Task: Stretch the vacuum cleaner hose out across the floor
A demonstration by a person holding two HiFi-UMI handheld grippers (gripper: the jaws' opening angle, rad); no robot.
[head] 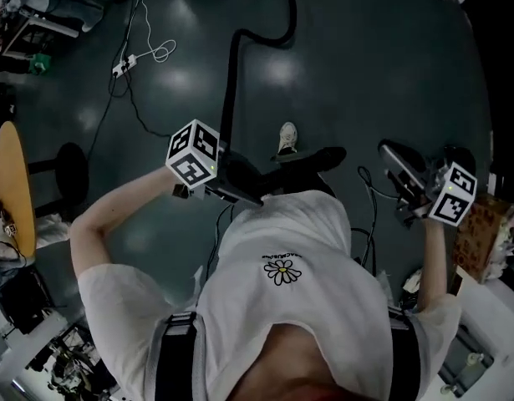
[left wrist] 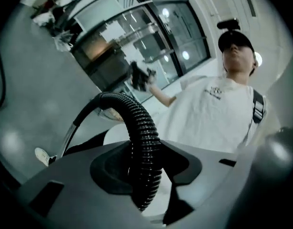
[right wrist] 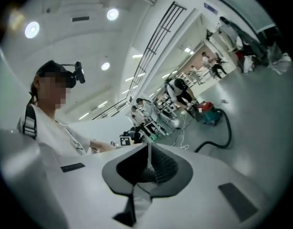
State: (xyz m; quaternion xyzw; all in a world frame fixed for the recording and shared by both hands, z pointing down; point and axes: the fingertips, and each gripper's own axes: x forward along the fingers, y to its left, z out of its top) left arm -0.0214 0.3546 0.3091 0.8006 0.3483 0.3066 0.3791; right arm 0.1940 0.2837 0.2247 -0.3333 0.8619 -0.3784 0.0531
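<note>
The black vacuum hose (head: 232, 73) runs from my left gripper (head: 240, 189) up across the dark floor and curves away at the top. In the left gripper view the ribbed hose (left wrist: 142, 142) sits between the jaws of the left gripper (left wrist: 146, 152), which is shut on it; beyond the jaws it arches over into a metal tube (left wrist: 67, 138). My right gripper (head: 389, 150) is held out at the right, apart from the hose. In its own view the right gripper (right wrist: 147, 151) is shut with nothing in it. Far off stands the vacuum cleaner (right wrist: 209, 114) with its hose (right wrist: 226, 133) looping on the floor.
A round wooden table (head: 12, 186) and a black stool (head: 70, 164) stand at the left. A white cable with a power strip (head: 127, 61) lies on the floor at upper left. A cardboard box (head: 482, 228) sits at the right. Workbenches and people fill the far end.
</note>
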